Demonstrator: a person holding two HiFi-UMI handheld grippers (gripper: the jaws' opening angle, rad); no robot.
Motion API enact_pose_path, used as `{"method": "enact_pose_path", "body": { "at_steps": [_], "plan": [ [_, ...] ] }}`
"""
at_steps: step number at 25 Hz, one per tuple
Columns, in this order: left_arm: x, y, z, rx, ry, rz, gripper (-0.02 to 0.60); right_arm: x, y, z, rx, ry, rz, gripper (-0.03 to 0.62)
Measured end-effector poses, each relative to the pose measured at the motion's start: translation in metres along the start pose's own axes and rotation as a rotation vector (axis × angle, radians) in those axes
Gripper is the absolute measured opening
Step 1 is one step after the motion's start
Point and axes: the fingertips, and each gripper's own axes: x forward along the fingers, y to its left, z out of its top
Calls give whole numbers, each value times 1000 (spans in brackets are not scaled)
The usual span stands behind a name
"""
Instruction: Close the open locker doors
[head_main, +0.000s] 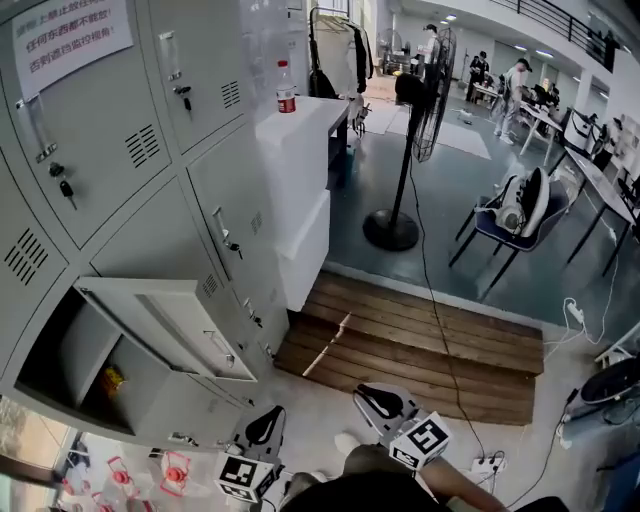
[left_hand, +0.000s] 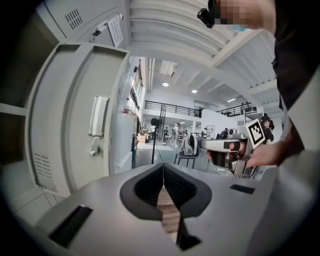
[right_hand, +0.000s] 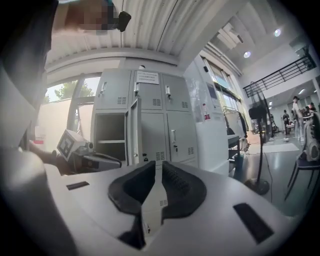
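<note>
Low at the left of the head view, one locker door (head_main: 165, 325) stands swung out from the grey locker bank (head_main: 150, 240). A small yellow item (head_main: 112, 380) lies inside its compartment. The other doors in sight are shut, and keys (head_main: 65, 188) hang from some locks.

A paper notice (head_main: 70, 35) taped to the top door carries red Chinese characters, too warped here to read with confidence. A bottle (head_main: 286, 88) with a red label, brand unreadable, stands on a white cabinet (head_main: 300, 150) to the right of the lockers. Farther off are a pedestal fan (head_main: 425, 80) and, on the floor nearer, a wooden pallet (head_main: 420, 350).

The left tongs (head_main: 262, 428) and the right tongs (head_main: 378, 400) are held low near the person, apart from the door. Both are closed with tips together and nothing between them.

The left gripper view alone shows the open door up close, with its metal handle (left_hand: 97, 116) and its vent slots. The right gripper view alone shows the whole bank upright, with the open door edge-on and the notice above it.
</note>
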Motion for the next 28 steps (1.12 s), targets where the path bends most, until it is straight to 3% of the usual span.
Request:
{"method": "enact_pose_path", "body": {
  "at_steps": [16,28],
  "plan": [
    [-53,57,-16,-79,2,533,10,131,18,6,-27,34,527,52],
    [-107,47,-40,-178,14,856,9,185,60,-1,-51,46,770,105]
  ]
}}
